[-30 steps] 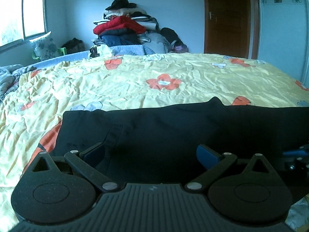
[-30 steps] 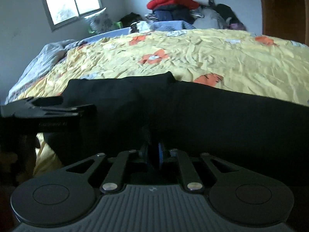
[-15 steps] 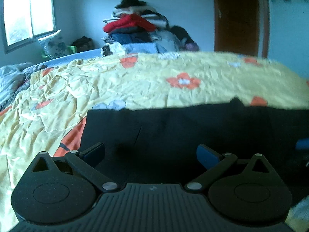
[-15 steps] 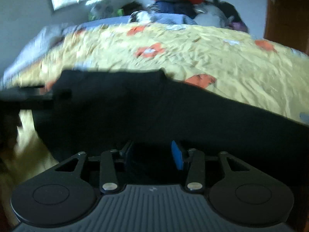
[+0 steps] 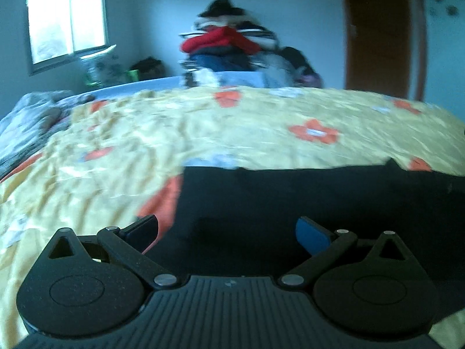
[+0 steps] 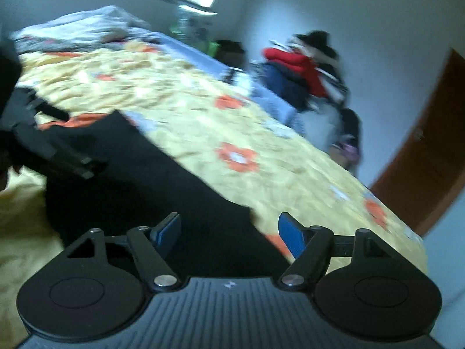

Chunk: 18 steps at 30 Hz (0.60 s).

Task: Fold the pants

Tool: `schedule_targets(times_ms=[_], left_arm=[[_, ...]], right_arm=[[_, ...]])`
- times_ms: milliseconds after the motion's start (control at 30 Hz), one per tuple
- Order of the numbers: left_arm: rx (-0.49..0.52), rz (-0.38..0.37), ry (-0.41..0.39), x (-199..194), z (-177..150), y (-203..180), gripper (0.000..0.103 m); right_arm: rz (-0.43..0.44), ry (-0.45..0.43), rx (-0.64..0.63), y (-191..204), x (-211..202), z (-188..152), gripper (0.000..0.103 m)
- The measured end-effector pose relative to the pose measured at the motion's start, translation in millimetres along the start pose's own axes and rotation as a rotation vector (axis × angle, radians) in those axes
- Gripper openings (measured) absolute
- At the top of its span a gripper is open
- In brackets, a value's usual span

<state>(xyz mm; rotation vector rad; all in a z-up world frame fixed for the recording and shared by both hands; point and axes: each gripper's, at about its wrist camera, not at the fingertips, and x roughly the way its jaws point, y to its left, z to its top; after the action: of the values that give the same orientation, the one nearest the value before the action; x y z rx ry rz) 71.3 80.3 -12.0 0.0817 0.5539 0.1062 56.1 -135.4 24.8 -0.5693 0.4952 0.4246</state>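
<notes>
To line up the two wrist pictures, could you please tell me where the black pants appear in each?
Left wrist: black pants lie across the lower right, beyond the fingers.
Right wrist: black pants run diagonally through the lower left, view tilted.
Shared landmark: the red garment atop the clothes pile.

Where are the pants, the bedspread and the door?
pants (image 5: 305, 200): left wrist view, middle of the black cloth.
bedspread (image 5: 180, 133): left wrist view, bare yellow part beyond the pants.
door (image 5: 377, 29): left wrist view, brown panel.
</notes>
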Motion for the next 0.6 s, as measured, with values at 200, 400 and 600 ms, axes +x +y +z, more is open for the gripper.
schedule_targets(times_ms=[200,400,600], left_arm=[[-0.147,0.074,0.041,-0.7,0.2,60.0,0.102],[-0.378,-0.043,0.138,-1.1,-10.3,111.3,0.098],[-0.487,-0.177,0.178,-3.4,-16.4,128.3,0.098]], right_arm=[[0.111,-0.042,-0.132,77.4,18.2,28.6,0.074],[0.19,-0.063,-0.23,144.1,31.6,32.0,0.073],[0.126,-0.043,-0.358,175.3,50.8,26.6,0.059]])
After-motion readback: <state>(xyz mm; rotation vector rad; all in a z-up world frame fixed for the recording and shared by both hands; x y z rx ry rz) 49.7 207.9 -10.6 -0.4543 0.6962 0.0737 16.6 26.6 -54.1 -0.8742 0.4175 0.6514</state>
